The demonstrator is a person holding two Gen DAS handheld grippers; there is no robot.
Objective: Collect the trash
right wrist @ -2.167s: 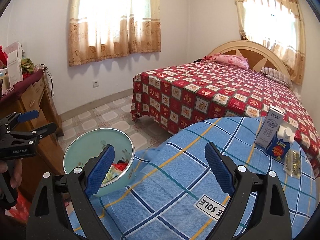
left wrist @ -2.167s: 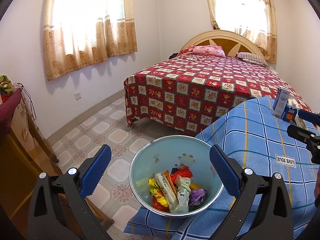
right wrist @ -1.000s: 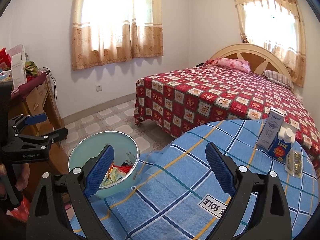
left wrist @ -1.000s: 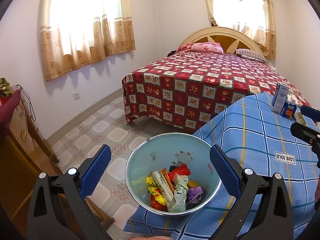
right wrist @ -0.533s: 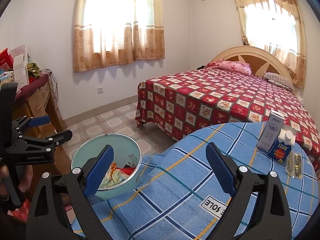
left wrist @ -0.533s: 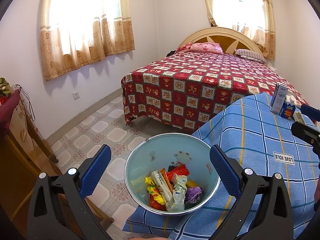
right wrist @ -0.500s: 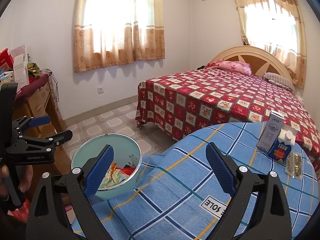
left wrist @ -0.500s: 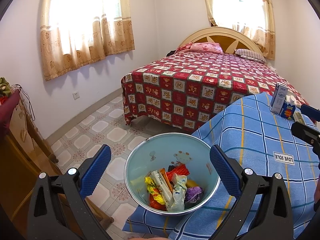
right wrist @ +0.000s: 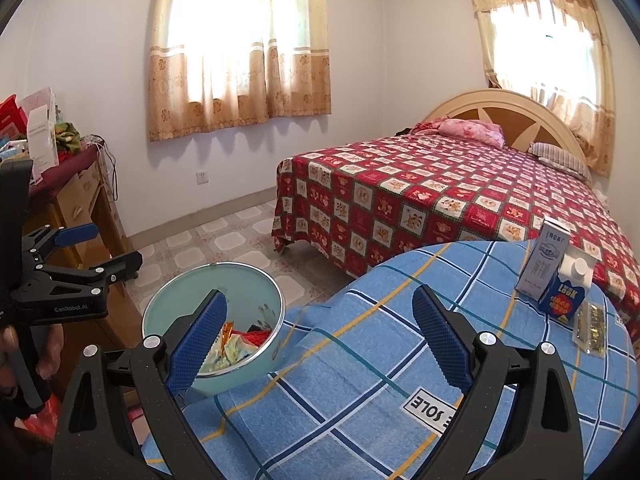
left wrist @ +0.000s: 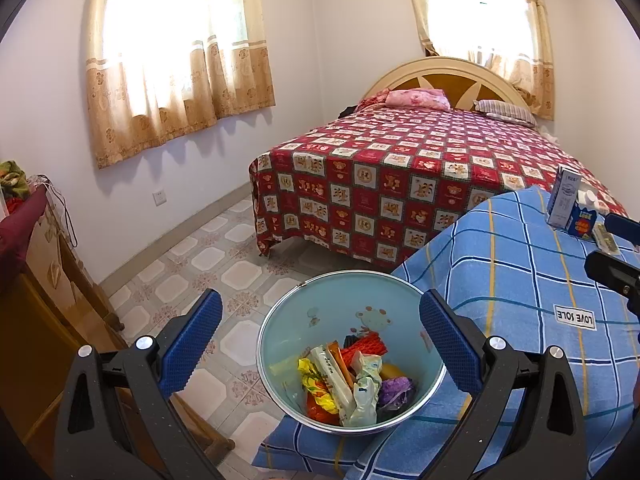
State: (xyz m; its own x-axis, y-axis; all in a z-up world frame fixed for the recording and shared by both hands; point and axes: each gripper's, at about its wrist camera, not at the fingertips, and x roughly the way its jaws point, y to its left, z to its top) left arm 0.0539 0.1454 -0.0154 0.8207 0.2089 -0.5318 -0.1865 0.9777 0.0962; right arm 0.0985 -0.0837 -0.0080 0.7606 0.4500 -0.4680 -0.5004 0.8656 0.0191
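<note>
Both cameras have risen slightly, left gripper [left wrist: 320, 340] and right gripper [right wrist: 320, 332] wide open, empty; bin [left wrist: 280, 336] overhangs table [left wrist: 520, 280] edge, nudge could tip it.

Your right gripper's [right wrist: 318, 334] blue-padded left finger covers part of the pale green metal-rimmed bowl [right wrist: 256, 286], so you see only a corner of the wrappers inside. The round table under the blue plaid cloth [right wrist: 360, 344] is hidden entirely. The white cloth label [right wrist: 434, 406] is partly blocked; only "SOLE" reads. Print on the tall grey-white carton [right wrist: 542, 260] is too small to read. In your left view, the small clear packet [left wrist: 606, 240] sits half behind the other gripper's tips.
</note>
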